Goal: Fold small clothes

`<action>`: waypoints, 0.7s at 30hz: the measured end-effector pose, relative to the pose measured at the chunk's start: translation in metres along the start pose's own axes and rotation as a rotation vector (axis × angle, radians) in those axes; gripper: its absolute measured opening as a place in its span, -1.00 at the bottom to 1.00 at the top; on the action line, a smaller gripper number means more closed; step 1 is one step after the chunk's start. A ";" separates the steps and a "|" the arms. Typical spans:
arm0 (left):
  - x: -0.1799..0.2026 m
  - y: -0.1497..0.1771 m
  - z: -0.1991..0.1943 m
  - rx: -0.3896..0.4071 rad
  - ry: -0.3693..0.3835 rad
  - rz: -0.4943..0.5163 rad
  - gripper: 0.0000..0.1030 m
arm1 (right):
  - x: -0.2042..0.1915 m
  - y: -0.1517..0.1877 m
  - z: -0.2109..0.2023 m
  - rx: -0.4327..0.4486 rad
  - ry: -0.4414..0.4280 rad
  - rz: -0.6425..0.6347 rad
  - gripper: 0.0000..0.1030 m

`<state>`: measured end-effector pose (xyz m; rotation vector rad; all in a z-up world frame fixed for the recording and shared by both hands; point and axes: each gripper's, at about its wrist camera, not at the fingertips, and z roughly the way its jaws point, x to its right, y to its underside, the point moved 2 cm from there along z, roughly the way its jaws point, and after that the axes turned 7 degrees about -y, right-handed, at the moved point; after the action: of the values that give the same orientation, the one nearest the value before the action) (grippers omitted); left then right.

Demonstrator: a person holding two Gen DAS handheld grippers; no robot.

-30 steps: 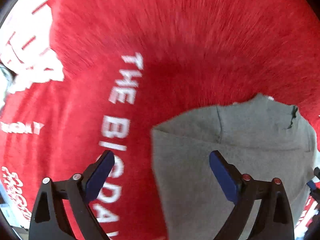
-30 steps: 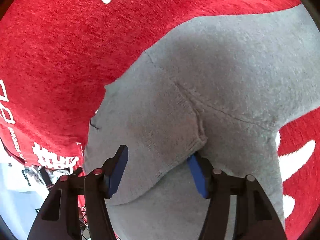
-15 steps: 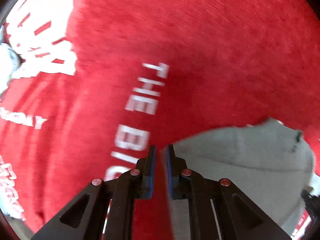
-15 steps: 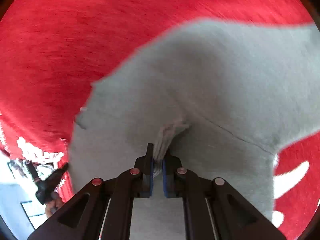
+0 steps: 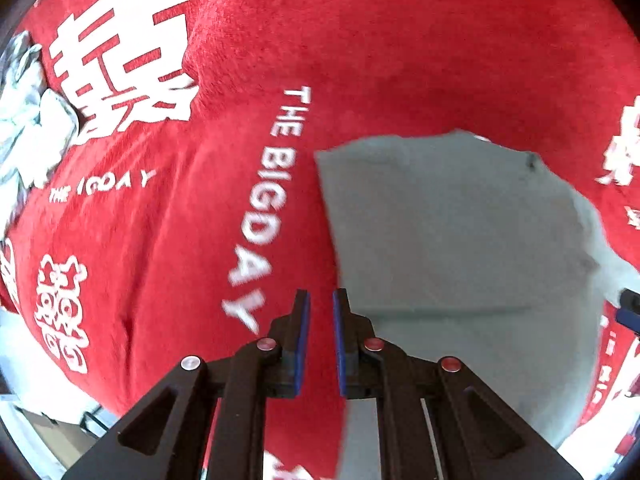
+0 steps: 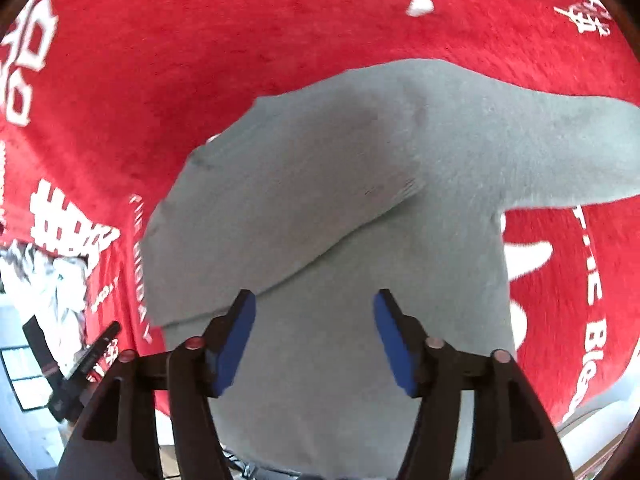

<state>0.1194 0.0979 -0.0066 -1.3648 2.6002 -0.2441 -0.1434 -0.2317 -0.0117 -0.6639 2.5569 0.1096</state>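
A small grey garment [image 5: 452, 248] lies on a red cloth with white lettering [image 5: 360, 60]. In the right wrist view the grey garment [image 6: 360, 208] shows a folded flap lying across its upper part. My left gripper [image 5: 319, 300] hovers over the garment's left edge with its blue pads nearly together and nothing between them. My right gripper [image 6: 312, 304] is open and empty above the garment's lower part, just below the flap's edge.
The red cloth [image 6: 180, 60] covers the whole surface. A crumpled white and grey item [image 5: 28, 120] lies at its far left edge and shows in the right wrist view [image 6: 52, 280]. The other gripper's tip [image 5: 630, 308] shows at the right.
Both grippers closed half a second ago, the right on a pinch of grey fabric. Now the right has opened and let the fabric go; the left has pulled back with its pads slightly apart.
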 end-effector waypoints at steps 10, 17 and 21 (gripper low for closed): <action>0.014 0.061 -0.071 -0.033 0.011 -0.023 1.00 | -0.039 0.071 -0.022 -0.136 -0.005 0.001 0.65; 0.003 0.075 -0.092 -0.036 -0.062 0.027 1.00 | -0.070 0.093 -0.040 -0.143 0.099 -0.134 1.00; -0.006 0.078 -0.100 -0.020 -0.038 0.058 1.00 | -0.085 0.103 -0.045 -0.171 0.120 -0.176 1.00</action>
<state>0.0360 0.1520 0.0721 -1.2846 2.6130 -0.1819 -0.1473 -0.1123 0.0638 -0.9842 2.6089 0.2372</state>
